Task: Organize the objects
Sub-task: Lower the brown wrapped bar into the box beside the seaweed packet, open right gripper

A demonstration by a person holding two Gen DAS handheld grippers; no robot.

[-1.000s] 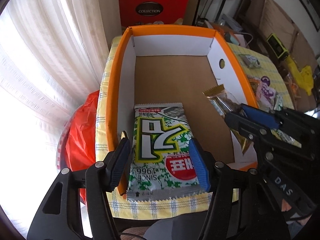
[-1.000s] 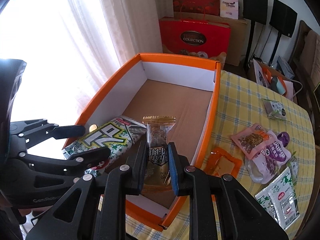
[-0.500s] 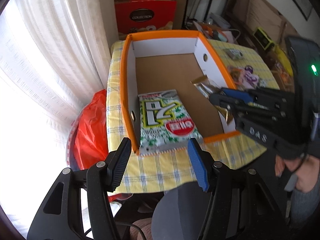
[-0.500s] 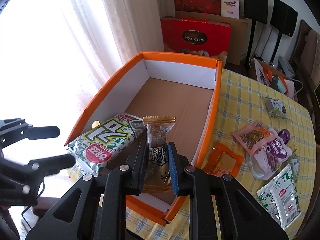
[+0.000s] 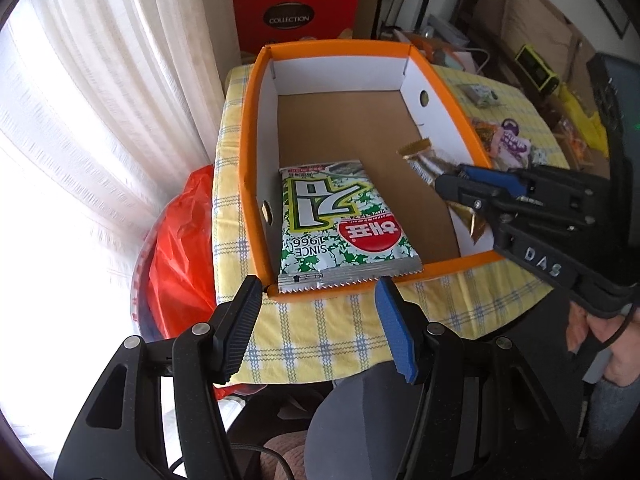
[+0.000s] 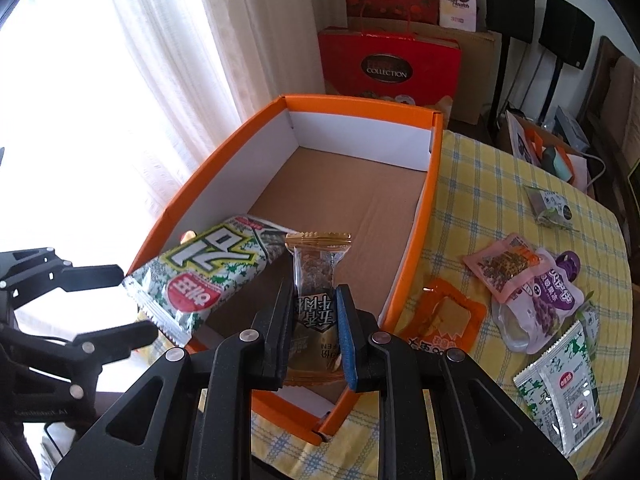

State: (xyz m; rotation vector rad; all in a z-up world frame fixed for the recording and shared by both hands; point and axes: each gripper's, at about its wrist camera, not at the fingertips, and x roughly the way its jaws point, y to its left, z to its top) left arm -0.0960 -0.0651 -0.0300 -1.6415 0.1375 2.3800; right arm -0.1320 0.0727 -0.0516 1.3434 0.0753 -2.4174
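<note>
An orange cardboard box point(image 5: 340, 46) point(image 6: 360, 102) stands on a yellow checked tablecloth. A green-and-white seaweed packet point(image 5: 340, 220) point(image 6: 212, 268) lies flat inside it, with its near end resting over the box's front wall. My left gripper point(image 5: 318, 292) point(image 6: 139, 300) is open and holds nothing. It hangs just in front of the packet's end, outside the box. My right gripper point(image 6: 314, 296) point(image 5: 460, 184) is shut on a brown-and-gold snack packet point(image 6: 318, 264) point(image 5: 424, 158). It holds that packet upright over the box's near right corner.
Right of the box, loose snack packets lie on the tablecloth point(image 6: 480, 184): a pink one point(image 6: 516, 264), a purple one point(image 6: 556, 296), an orange one point(image 6: 444, 320) and a green-white sachet point(image 6: 560, 392). A red gift bag point(image 6: 388, 68) stands behind the box. A red plastic bag point(image 5: 180, 240) sits left of the table.
My left gripper let go of the seaweed packet and drew back and up, away from the box. The packet stays in the box. The right gripper and its packet have not moved.
</note>
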